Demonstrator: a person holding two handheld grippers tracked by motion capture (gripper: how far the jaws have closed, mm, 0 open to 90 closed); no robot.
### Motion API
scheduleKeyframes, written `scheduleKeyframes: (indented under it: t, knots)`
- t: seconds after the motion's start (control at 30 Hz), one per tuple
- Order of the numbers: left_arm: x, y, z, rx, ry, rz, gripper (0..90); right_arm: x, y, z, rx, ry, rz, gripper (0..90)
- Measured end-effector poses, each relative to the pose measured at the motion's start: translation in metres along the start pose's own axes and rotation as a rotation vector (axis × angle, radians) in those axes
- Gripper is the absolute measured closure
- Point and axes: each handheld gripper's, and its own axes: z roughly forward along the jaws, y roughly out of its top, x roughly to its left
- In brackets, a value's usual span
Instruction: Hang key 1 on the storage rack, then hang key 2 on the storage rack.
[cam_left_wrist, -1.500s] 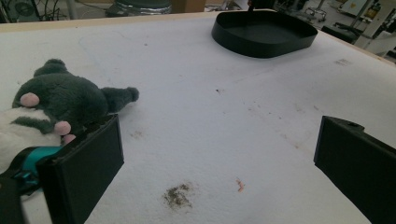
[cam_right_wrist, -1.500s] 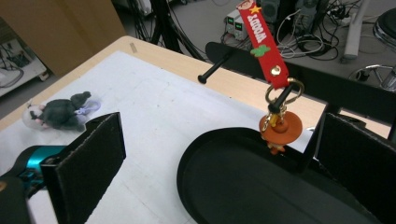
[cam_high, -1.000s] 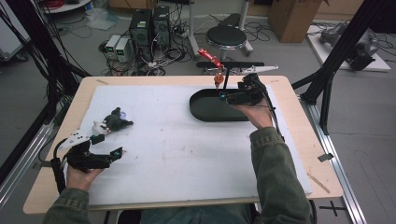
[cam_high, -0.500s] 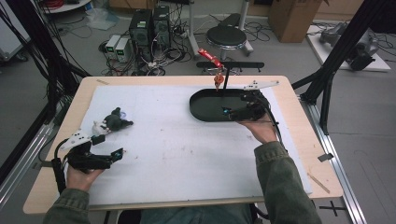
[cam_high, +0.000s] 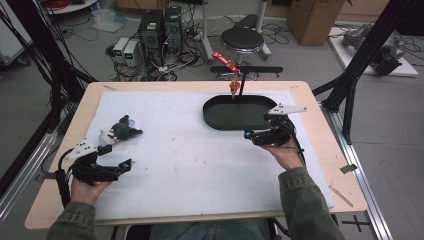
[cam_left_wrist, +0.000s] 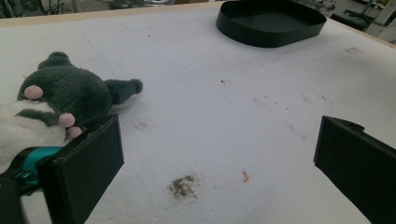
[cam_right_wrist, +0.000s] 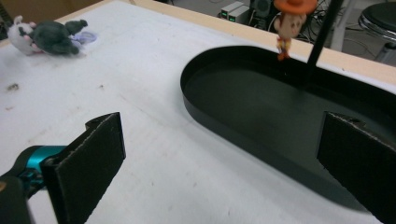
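While both claws gape empty, the grey-and-white plush toy (cam_high: 119, 132) lies just beyond the left claw (cam_high: 116, 159), far from the oval black tray (cam_high: 215, 119).

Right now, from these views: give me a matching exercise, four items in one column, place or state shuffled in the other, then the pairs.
Items
1. dark grey and white plush toy
2. black oval tray
3. small cowboy figurine with an orange hat
4. right gripper

Places or states
A. hanging at the tray's far rim, beside a thin black post
B. lying on the white mat, just beyond the left gripper
C. open, held at the tray's near edge
D. empty, on the mat's far right part

Pairs: 1-B, 2-D, 3-A, 4-C
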Motion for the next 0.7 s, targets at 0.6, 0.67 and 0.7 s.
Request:
scheduleKeyframes:
  t: [0.6, 0.67, 0.7]
  knots:
    - [0.019, 0.029, 0.016, 0.111, 0.063, 0.104, 1.8, -0.002, -0.058, -0.024, -0.023, -0.065, 0.049, 0.8]
    - [0.021, 0.032, 0.017, 0.12, 0.065, 0.113, 1.8, -0.003, -0.062, -0.026, -0.015, -0.064, 0.063, 0.8]
    - [0.021, 0.032, 0.017, 0.121, 0.065, 0.115, 1.8, -0.004, -0.064, -0.026, -0.012, -0.06, 0.063, 0.8]
